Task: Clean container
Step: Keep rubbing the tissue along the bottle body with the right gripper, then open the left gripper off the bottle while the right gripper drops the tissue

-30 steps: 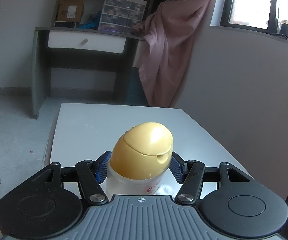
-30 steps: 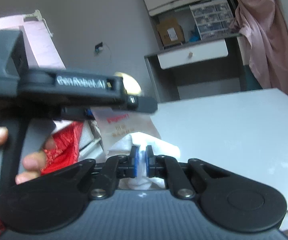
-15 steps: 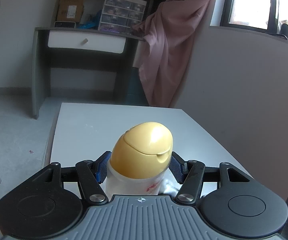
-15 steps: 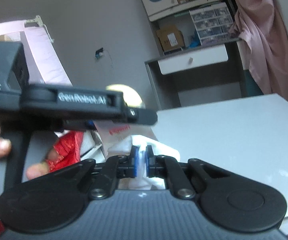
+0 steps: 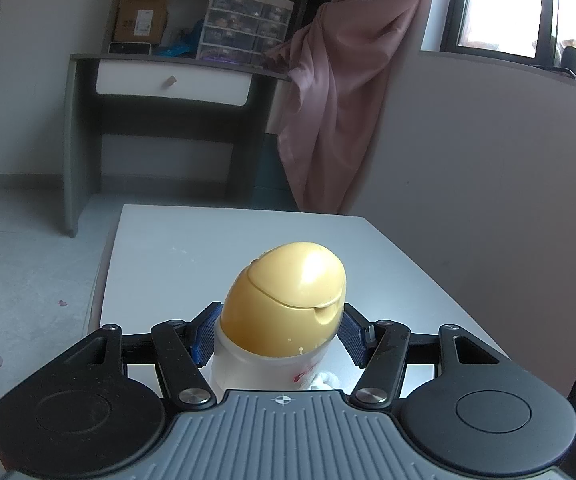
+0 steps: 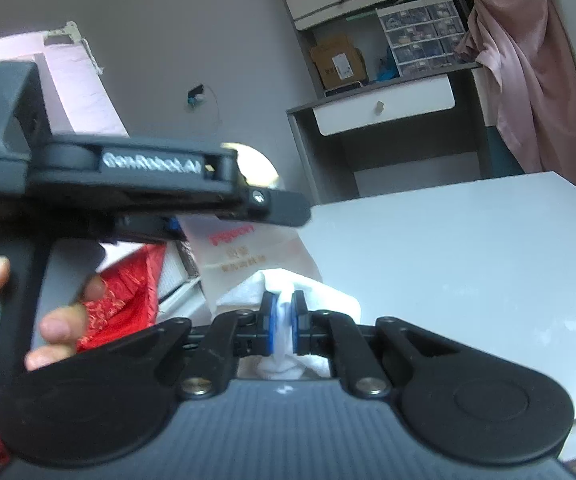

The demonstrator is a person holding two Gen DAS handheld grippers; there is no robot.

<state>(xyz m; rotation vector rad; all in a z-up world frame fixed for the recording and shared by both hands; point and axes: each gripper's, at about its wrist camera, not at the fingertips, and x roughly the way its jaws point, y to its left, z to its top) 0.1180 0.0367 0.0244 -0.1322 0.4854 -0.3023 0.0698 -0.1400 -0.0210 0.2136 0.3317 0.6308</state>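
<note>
Left wrist view: left claw (image 5: 278,334) clamps the yellow-capped bottle (image 5: 284,320), contents unseen; right claw (image 6: 284,318) pinches a white cloth (image 6: 288,296).

Right gripper (image 6: 284,322) jaws pinch white cloth (image 6: 288,292) — against container (image 6: 248,248).

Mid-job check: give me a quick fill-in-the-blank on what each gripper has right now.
1. The left gripper is shut on the ____.
2. The bottle's cap is ____ in colour.
3. The right gripper pinches a white ____.
4. The cloth is pressed against the bottle's ____.

Missing words: bottle; yellow; cloth; side
</note>
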